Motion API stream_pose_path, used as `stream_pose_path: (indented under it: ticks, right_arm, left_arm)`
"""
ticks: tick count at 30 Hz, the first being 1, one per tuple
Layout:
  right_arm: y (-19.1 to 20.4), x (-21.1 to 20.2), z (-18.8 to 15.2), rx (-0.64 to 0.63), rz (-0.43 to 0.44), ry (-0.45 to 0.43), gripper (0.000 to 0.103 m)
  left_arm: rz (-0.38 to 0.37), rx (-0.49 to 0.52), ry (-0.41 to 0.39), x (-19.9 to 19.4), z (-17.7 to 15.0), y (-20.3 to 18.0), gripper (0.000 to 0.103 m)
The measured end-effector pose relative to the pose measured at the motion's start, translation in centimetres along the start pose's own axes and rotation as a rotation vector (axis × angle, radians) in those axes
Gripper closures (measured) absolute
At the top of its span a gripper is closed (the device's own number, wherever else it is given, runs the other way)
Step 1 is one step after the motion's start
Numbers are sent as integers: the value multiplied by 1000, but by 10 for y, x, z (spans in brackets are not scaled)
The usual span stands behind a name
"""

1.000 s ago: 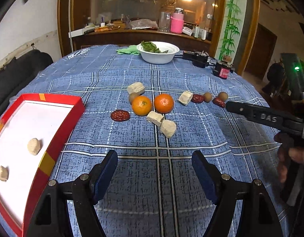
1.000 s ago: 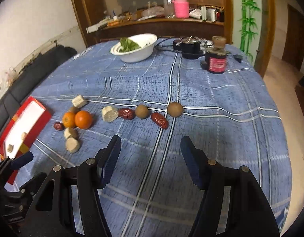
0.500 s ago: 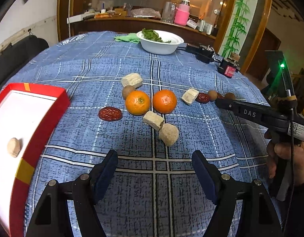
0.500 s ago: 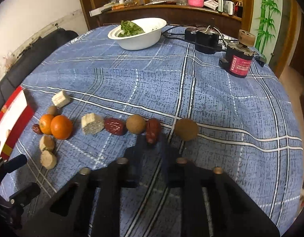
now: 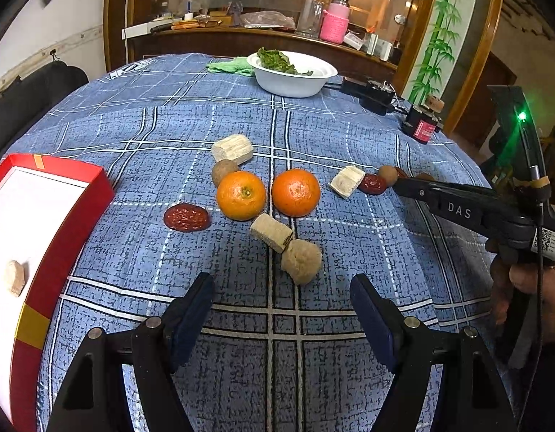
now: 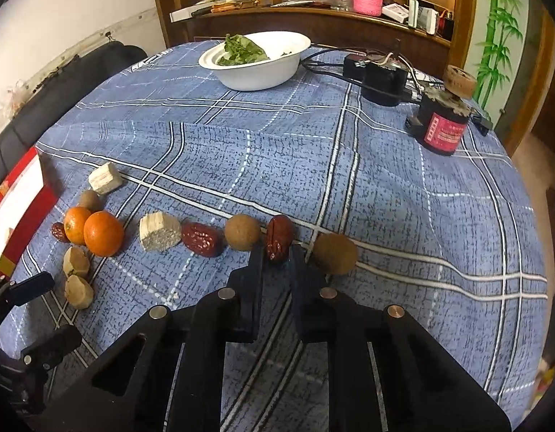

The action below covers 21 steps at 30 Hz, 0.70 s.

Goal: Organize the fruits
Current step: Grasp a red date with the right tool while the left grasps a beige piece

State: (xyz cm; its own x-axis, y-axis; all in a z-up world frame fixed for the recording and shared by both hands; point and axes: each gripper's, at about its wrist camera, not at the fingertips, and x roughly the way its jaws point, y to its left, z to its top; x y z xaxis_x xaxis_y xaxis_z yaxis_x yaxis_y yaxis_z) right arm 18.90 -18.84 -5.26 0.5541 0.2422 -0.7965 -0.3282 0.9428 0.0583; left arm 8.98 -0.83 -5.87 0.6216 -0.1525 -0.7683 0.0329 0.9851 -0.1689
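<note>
Right claw (image 6: 275, 257) has closed in, clamped on red date (image 6: 278, 238); left claw (image 5: 281, 309) apart.

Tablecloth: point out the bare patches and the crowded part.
Bare cloth lies between the white bowl and the fruit row, and right of the brown round fruit toward the red-labelled jar. Crowded: around the two oranges beside the red tray.

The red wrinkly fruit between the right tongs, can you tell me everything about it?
The red date is dark red, glossy and wrinkled, an oval lying lengthwise away from the camera on the blue checked tablecloth. The right tongs are nearly closed around its near end, one finger on each side. A round brown fruit sits close on its left, another on its right.
</note>
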Motion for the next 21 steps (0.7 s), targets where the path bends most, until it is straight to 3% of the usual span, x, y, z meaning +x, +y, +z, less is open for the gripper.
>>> stream_pose_path:
  ticks: [10, 13, 16, 21]
  right_arm:
    - [13, 8, 9, -95, -76, 11, 87]
    - [17, 11, 11, -128, -112, -2, 77]
    - [9, 11, 12, -54, -31, 2, 80]
    - [4, 7, 9, -13, -21, 4, 88]
  left_arm:
    - [-18, -5, -2, 0, 0, 2, 26]
    - [-15, -4, -2, 0, 1, 2, 26]
    - [-11, -3, -2, 1, 2, 0, 26]
    - [2, -10, -6, 3, 5, 0, 31]
